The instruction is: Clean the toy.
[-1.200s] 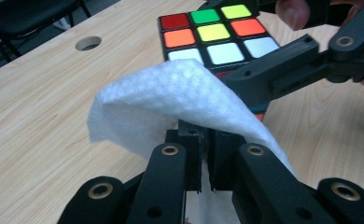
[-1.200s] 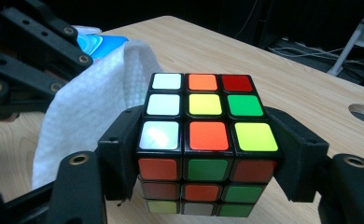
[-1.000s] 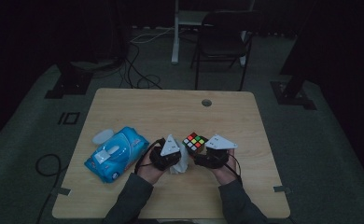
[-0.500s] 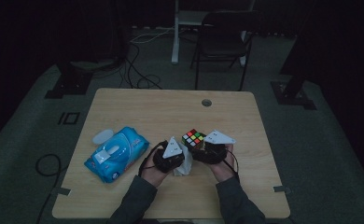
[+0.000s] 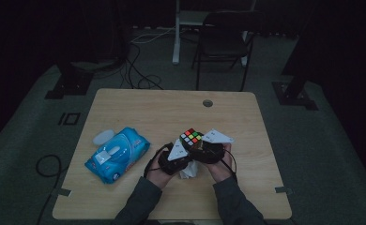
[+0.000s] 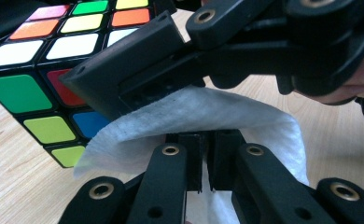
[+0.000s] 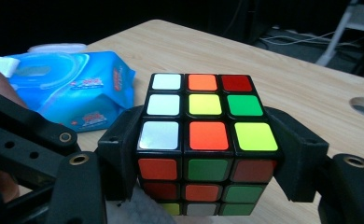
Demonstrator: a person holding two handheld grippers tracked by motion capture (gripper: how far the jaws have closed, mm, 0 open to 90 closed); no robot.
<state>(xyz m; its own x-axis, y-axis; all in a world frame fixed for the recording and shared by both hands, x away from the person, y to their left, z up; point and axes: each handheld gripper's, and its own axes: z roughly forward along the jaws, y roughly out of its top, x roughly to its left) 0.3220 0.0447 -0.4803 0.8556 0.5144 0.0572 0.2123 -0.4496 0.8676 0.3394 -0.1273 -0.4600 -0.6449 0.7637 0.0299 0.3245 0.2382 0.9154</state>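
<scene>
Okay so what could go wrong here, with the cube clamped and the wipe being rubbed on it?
The right gripper clamps the puzzle cube by two opposite sides only, so a hard push from the wipe might twist a layer or pop the cube out. The left gripper pinches just a small fold of the wipe, which could slip free. The wet wipes pack lies close by the left forearm and might get nudged.

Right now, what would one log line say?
right gripper: shut on Rubik's cube | left gripper: shut on white wipe | wipe under cube
</scene>
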